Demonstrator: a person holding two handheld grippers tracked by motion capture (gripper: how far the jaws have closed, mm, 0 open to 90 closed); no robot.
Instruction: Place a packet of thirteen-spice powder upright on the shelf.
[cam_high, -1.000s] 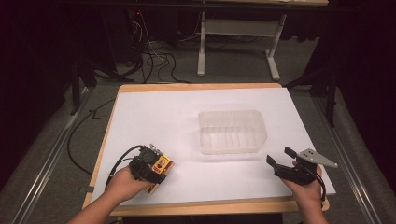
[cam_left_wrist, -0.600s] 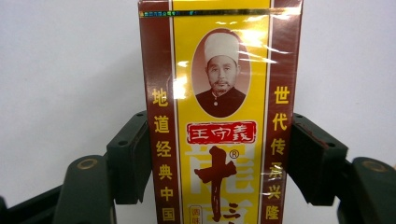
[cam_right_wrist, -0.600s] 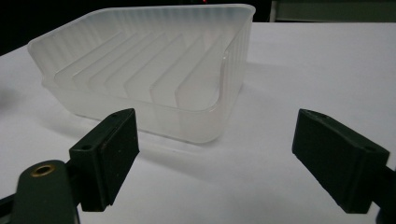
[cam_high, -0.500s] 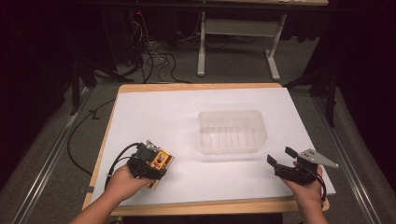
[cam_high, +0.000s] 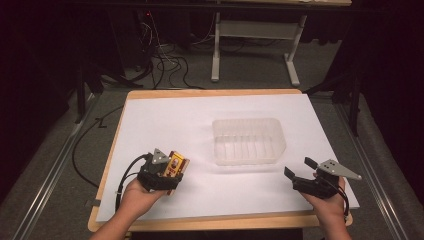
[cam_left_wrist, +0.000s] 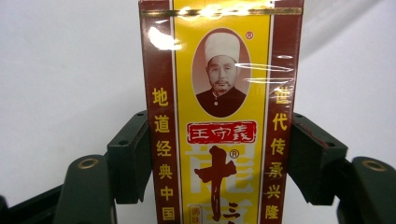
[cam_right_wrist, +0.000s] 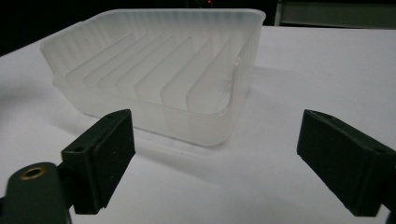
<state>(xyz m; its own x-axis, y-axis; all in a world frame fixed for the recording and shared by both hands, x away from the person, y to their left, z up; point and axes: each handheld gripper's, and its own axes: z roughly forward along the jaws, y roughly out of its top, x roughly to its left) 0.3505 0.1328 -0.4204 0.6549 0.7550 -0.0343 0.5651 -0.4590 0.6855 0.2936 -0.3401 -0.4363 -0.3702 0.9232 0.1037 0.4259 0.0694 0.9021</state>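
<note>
The left gripper (cam_high: 169, 172) holds a yellow and red box (cam_high: 175, 165) near the front left of the white table (cam_high: 165, 120). In the left gripper view its two black jaws press on both long sides of the box (cam_left_wrist: 219, 116), which has a picture of a man in a white cap on it. The right gripper (cam_high: 301, 170) sits near the front right. Its jaws have just been opening and stand wide, with nothing between them. A clear plastic tub (cam_high: 248, 141) stands in the middle of the table, just ahead of the right gripper (cam_right_wrist: 215, 158).
</note>
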